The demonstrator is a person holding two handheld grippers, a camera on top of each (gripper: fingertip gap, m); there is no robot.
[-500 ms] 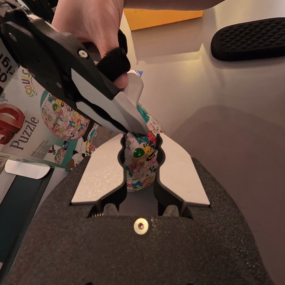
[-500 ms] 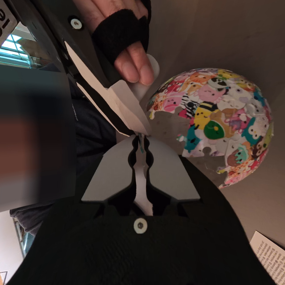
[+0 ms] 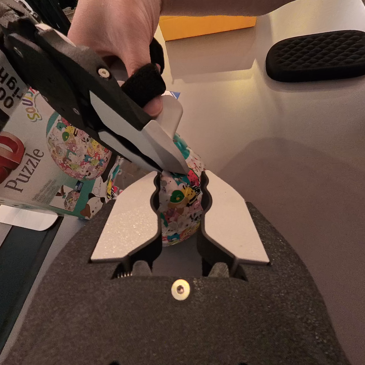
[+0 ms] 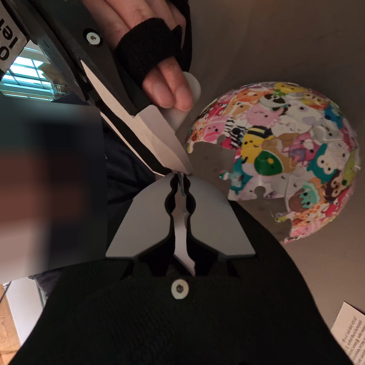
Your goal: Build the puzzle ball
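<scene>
A grey bench (image 3: 276, 138) lies under warm light. The fingers of the right gripper (image 4: 180, 177) pinch a thin puzzle piece (image 4: 181, 187) edge-on. Those of the left gripper (image 3: 180, 175) stand spread at its tip, gripping nothing. The part-built puzzle ball (image 4: 286, 158) rests just beyond. Nothing has visibly shifted, so I judge the piece still awaits fitting. Its printed face is hidden, and I cannot tell whether the tips touch.

Partly assembled, brightly printed puzzle ball (image 3: 180, 205) largely hidden in the left wrist view behind two pale gripper fingers (image 3: 130, 219) and the other gripper's tip (image 3: 173, 167). Thin teal-edged puzzle piece (image 4: 180, 186) in the right wrist view seen edge-on only, print not readable. Printed puzzle box (image 3: 45, 162) cut off at the left edge. Black quilted pad (image 3: 316, 57) cropped at right. White printed sheet (image 4: 349, 331) cropped at the corner
</scene>
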